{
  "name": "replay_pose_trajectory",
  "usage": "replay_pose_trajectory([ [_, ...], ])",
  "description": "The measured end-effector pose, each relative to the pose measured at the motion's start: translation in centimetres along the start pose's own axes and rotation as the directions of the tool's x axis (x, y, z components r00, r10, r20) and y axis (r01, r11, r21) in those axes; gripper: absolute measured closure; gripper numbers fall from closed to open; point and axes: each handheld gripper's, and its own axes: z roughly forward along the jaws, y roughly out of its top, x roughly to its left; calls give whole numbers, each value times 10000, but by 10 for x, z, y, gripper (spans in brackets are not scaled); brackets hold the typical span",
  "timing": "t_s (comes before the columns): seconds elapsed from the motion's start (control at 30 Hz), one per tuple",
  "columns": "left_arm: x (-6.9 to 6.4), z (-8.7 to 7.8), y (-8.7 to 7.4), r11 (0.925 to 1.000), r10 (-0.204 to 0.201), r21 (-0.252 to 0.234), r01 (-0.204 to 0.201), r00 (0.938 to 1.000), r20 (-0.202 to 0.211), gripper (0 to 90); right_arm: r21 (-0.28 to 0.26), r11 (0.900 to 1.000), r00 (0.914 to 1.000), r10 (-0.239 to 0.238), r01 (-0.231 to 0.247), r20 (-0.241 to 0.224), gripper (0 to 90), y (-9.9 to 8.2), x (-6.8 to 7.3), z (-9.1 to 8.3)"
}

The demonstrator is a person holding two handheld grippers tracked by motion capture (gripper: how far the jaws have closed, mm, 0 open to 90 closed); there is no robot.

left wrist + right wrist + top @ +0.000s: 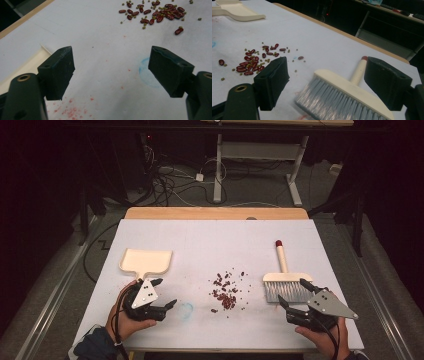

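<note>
A cream dustpan (146, 261) lies flat on the white table (210, 240) at the left; its edge (30, 65) peeks out beside my left jaw. My left gripper (167, 295) hovers open just in front of the dustpan's handle, empty. A scatter of red beans and small green peas (226, 292) lies mid-table (155, 13) (254, 62). A cream hand brush (286, 280) with grey bristles and a red-tipped handle lies at the right. My right gripper (292, 295) is open right in front of the brush (347, 95), its jaws apart on either side of the bristles, not touching.
A faint blue ring mark (186, 308) and reddish stains are on the table surface. A wooden strip (215, 213) borders the table's far edge. Beyond it, cables and a desk frame (260, 165) stand on the floor.
</note>
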Motion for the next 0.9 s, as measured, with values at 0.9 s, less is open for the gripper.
replay_pose_trajectory([
  [0.9, -2, 0, -1, 9999, 89, 58, -87, 9997, -214, 203, 1040, 9945, 9998, 65, -84, 184, 218, 14, -18, 19],
])
